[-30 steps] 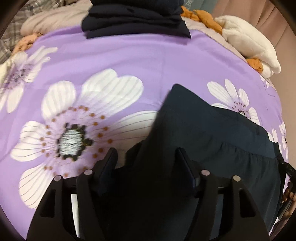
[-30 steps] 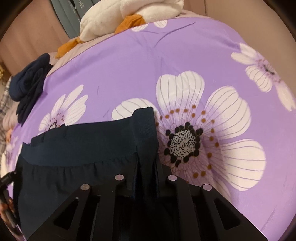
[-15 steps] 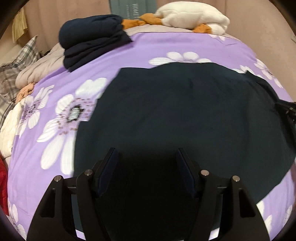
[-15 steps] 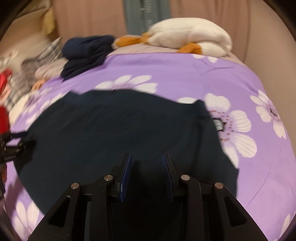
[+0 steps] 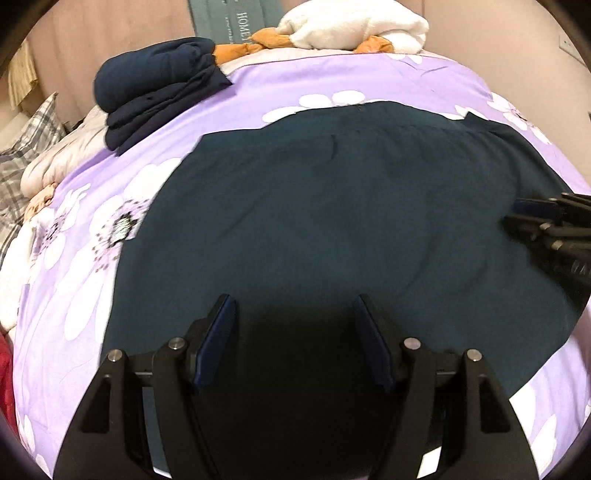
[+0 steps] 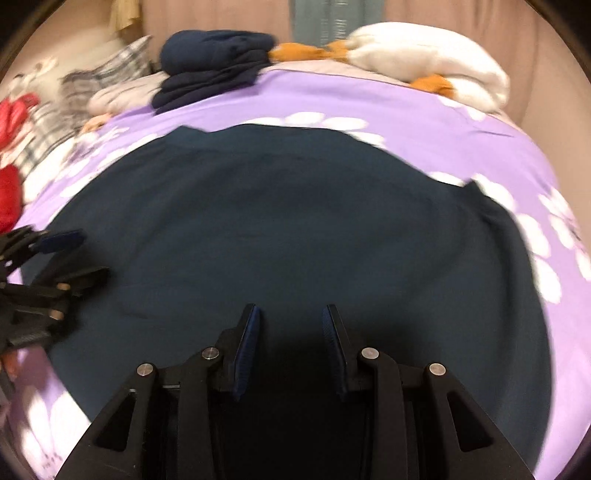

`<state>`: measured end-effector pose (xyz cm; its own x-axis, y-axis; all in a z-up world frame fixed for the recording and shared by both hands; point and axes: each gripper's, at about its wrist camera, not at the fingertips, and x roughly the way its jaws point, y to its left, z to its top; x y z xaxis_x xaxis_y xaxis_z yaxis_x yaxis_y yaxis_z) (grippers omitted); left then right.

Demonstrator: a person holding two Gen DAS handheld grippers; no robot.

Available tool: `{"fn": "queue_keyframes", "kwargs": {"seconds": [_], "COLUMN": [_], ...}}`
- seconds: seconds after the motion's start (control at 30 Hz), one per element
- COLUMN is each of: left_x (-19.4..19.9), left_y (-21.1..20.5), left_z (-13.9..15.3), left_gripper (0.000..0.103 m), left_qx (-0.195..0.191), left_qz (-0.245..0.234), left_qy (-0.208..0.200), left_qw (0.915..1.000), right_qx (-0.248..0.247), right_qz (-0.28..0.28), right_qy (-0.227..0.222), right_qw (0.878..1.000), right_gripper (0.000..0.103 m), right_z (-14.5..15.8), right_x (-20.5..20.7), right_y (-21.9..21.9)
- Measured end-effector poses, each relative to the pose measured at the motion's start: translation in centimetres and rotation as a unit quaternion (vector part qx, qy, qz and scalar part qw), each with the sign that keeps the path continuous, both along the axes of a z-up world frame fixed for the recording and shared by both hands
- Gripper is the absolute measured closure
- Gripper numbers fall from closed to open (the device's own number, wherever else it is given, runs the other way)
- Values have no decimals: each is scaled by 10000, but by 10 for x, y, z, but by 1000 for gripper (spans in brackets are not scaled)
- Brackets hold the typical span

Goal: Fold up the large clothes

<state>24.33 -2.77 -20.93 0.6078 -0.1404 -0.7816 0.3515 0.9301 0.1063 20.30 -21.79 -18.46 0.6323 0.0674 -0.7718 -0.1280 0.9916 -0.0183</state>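
A large dark navy garment (image 5: 332,221) lies spread flat on the purple flowered bedspread (image 5: 332,77); it also fills the right wrist view (image 6: 288,229). My left gripper (image 5: 293,310) is open and empty above the garment's near edge. My right gripper (image 6: 290,317) is open and empty above the near edge too. The right gripper shows at the right edge of the left wrist view (image 5: 546,221). The left gripper shows at the left edge of the right wrist view (image 6: 48,266).
A stack of folded navy clothes (image 5: 155,88) sits at the far left of the bed. A white and orange plush toy (image 5: 351,29) lies along the headboard. A plaid pillow (image 6: 92,85) and red fabric (image 6: 11,177) lie off the left side.
One second ago the right gripper was shut on a bunched end of the garment. Both grippers have since pulled back and up, the right one has opened, and the garment lies spread flat.
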Motion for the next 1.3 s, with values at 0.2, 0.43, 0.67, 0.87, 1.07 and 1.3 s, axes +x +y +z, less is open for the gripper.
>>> {"fn": "queue_keyframes", "kwargs": {"seconds": [0.2,0.43,0.67,0.87,1.07,1.3], "left_x": [-7,-18,-33,-47,-66,-84], "left_y": [29,46,63,90,117,133], "left_z": [-2,2,5,8,14,17], "left_gripper": [34,33,31,33,29,17], "left_qx": [-189,-204,-64,-34,-249,-695], "left_qz": [365,613,865,1258,1620,1848], "left_qy": [83,113,63,117,199,406], "left_qw": [9991,9978,9962,9920,9863,9795], "right_qx": [559,810,871,883,1201,1777], "right_qz": [-531,-1109,-1738,-1983,-2230,-2201], "right_qy": [-32,2,27,-98,-124,-147], "right_qw": [9970,9905,9809,9761,9673,9590], "right_gripper": [70,70,67,65,55,36], "right_z": [7,9,7,17,18,16], "right_x": [-17,-34,-58,-82,-105,-127], "right_y": [-50,-86,-108,-123,-136,-141]}}
